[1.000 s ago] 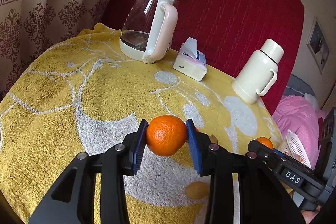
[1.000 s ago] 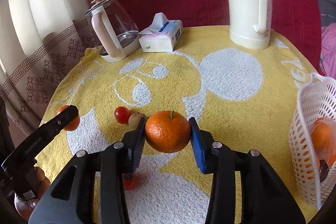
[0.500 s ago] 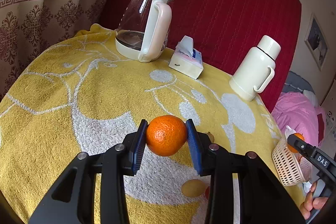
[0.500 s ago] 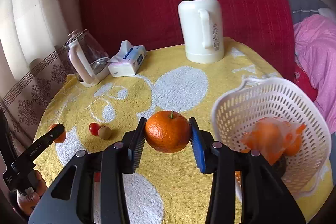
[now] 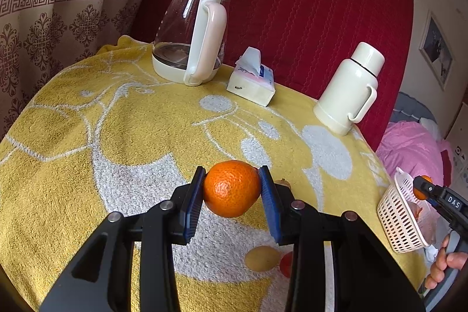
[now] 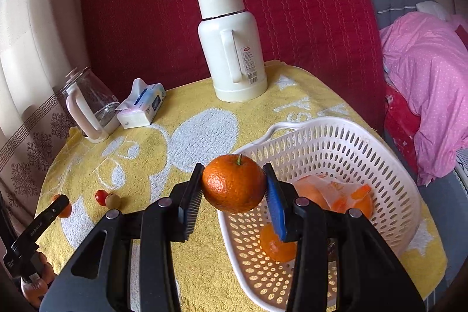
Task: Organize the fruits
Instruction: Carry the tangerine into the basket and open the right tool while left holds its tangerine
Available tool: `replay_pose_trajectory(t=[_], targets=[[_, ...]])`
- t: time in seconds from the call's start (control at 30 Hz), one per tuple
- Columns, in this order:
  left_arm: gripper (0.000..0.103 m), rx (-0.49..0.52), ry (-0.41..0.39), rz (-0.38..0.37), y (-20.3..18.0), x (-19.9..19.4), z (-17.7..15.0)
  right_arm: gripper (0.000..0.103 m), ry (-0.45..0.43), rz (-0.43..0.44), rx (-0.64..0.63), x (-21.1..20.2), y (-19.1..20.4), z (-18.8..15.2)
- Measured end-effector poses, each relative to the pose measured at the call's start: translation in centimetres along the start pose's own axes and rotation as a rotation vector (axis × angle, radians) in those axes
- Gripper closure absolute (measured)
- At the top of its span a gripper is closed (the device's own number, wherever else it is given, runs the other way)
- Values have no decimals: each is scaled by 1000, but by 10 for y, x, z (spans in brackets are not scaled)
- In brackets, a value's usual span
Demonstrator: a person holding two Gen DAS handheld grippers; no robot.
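My left gripper (image 5: 231,189) is shut on an orange (image 5: 231,188), held above the yellow towel. My right gripper (image 6: 234,183) is shut on a second orange (image 6: 233,183), held over the near-left rim of the white basket (image 6: 380,154). The basket holds orange fruit in a plastic wrapper (image 6: 330,192) and another orange piece (image 6: 275,246). The basket also shows in the left wrist view (image 5: 395,218) at far right, with the right gripper (image 5: 422,187) over it. A small red fruit (image 6: 101,197) and a brownish one (image 6: 113,200) lie on the towel at left.
A glass kettle (image 5: 193,34), a tissue pack (image 5: 251,81) and a white thermos (image 5: 348,89) stand at the table's back edge. A yellowish fruit (image 5: 261,258) and a red one (image 5: 286,262) lie under my left gripper. Pink bedding (image 6: 424,84) lies beyond the table.
My right gripper has carried its orange to the right, from mid-table to over the basket rim. My left gripper still holds its orange and has shifted only slightly.
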State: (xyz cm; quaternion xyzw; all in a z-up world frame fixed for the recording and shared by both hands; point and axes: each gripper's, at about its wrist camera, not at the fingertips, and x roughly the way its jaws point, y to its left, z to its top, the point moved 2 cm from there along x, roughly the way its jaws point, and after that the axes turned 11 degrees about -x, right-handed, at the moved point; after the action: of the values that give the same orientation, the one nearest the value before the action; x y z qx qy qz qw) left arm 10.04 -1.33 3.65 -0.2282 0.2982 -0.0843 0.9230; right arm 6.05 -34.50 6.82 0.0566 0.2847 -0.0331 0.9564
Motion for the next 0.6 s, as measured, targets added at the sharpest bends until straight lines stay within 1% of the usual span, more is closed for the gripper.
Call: replay_pose_trajectory(t=[0.17,0.33,0.47,0.6], targets=[[65,5,3,-5,-1,0,-1,61,28,-18,34,14,-15,3],[65,3,4,-4,-1,0,-1,61,61,-16,66,27,-27,5],[65,4,4,-5,-2,0,-1,60,74,-21,72,33,-29,5],[65,3,4,-4,-2,0,-1,58,64,-25,86,32,-31,5]])
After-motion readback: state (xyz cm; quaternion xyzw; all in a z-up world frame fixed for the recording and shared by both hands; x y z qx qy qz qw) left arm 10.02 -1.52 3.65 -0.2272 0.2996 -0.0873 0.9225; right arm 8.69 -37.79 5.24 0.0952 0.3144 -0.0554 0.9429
